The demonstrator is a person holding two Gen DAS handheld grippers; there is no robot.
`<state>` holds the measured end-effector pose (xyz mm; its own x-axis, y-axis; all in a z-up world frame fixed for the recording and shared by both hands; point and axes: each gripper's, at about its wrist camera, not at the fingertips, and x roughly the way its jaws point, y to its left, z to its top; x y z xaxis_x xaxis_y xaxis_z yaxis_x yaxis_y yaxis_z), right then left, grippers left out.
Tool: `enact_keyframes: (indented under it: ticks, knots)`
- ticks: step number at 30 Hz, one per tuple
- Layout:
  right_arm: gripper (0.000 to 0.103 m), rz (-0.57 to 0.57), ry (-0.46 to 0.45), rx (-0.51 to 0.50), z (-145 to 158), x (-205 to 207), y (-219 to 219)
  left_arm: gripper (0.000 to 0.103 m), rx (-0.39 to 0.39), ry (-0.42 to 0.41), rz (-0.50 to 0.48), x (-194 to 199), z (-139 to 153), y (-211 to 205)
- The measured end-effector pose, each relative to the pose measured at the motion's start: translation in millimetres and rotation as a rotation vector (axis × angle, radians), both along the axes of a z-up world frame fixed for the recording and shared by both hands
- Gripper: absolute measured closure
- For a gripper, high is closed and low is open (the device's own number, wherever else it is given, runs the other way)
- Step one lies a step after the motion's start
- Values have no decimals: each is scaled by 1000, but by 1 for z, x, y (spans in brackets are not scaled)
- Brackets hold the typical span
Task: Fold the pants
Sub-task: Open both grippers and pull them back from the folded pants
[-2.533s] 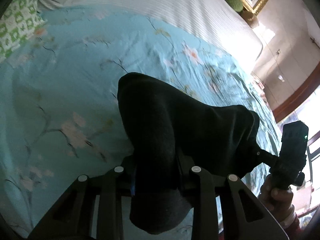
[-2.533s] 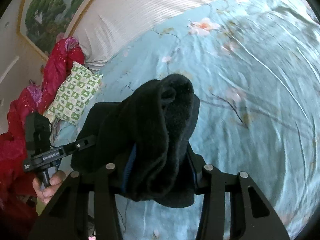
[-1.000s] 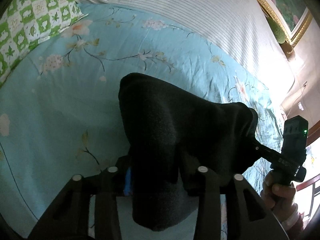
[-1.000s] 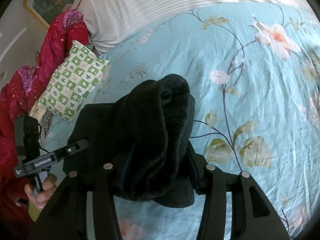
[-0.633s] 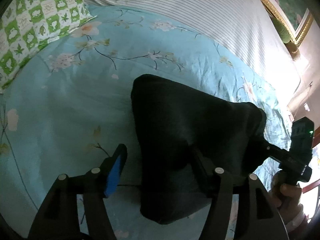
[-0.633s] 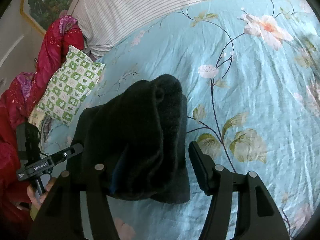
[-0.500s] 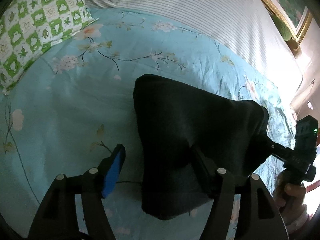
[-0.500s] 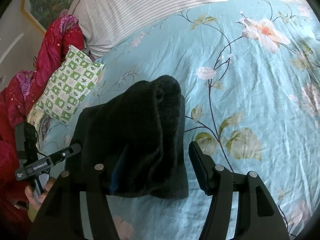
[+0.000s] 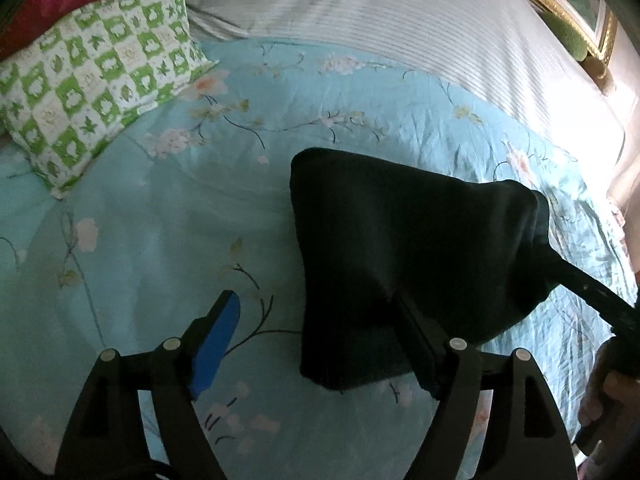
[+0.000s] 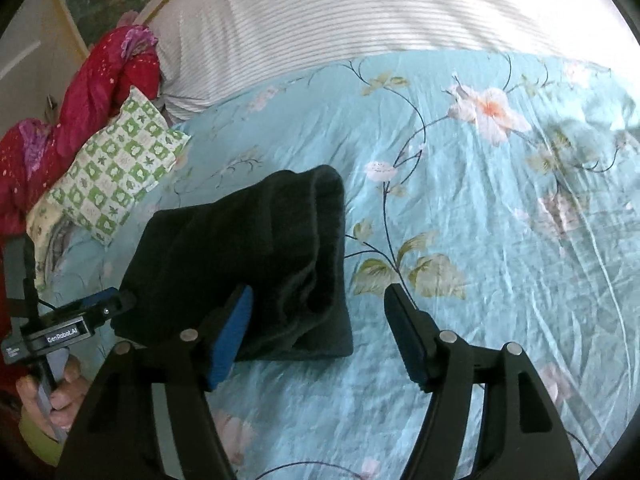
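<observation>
The black pants (image 9: 400,248) lie folded into a thick bundle on the turquoise floral bedspread (image 9: 160,208). My left gripper (image 9: 316,332) is open; its right finger rests against the bundle's near edge and its blue-padded left finger stands apart over the bedspread. In the right wrist view the pants (image 10: 256,256) lie flat, and my right gripper (image 10: 320,320) is open at their near right corner, holding nothing. The other gripper shows at the right edge of the left view and the left edge of the right view.
A green-and-white checked pillow (image 9: 88,76) lies at the far left, with a red quilt (image 10: 80,96) behind it. A white striped sheet (image 9: 400,20) covers the head of the bed. A framed picture (image 9: 576,4) hangs on the wall.
Both grippers were shut on the lifted pants. They opened and let go, and the bundle now rests on the bedspread. Both grippers have drawn back slightly.
</observation>
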<state>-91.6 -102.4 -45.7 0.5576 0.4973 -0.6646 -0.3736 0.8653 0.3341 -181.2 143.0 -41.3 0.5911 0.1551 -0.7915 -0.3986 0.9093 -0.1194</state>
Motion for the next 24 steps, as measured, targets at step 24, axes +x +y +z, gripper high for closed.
enact_keyframes:
  ticks: [24]
  knots:
    - [14,97,-158,-117,15,-67,41,18,209,-51,51,-52,18,-43]
